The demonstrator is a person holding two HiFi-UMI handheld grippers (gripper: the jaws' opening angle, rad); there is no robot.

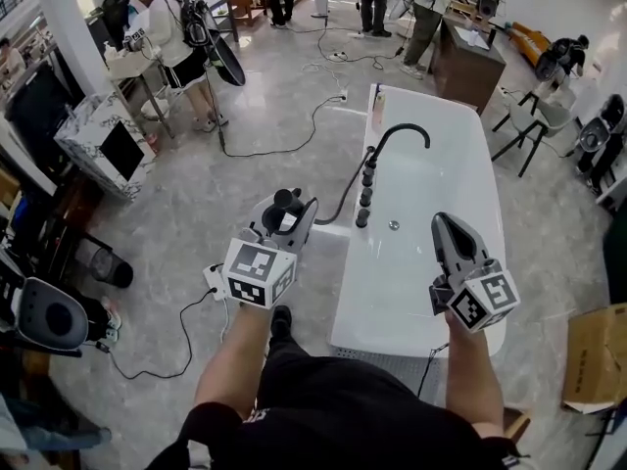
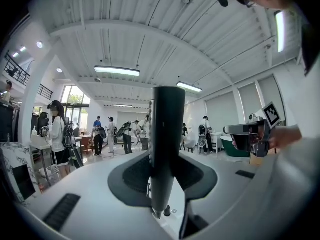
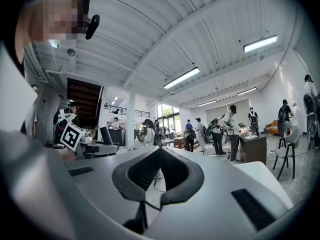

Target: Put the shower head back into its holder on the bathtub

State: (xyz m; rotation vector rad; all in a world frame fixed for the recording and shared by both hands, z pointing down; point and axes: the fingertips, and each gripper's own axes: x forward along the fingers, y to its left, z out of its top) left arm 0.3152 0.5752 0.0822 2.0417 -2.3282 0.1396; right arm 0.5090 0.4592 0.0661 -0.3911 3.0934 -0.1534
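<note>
Horizontally, left gripper [image 1: 293, 212] holds shower head [image 2: 166, 134].

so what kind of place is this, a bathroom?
Not a home bathroom; it looks like a big open workshop hall. The bathtub stands free on a bare floor, other people work at desks, and strip lights hang overhead.

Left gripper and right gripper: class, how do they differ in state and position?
The left gripper grips the black shower head upright; the right gripper is shut and empty. The left shows over the floor, the right over the bathtub. Both carry marker cubes.
</note>
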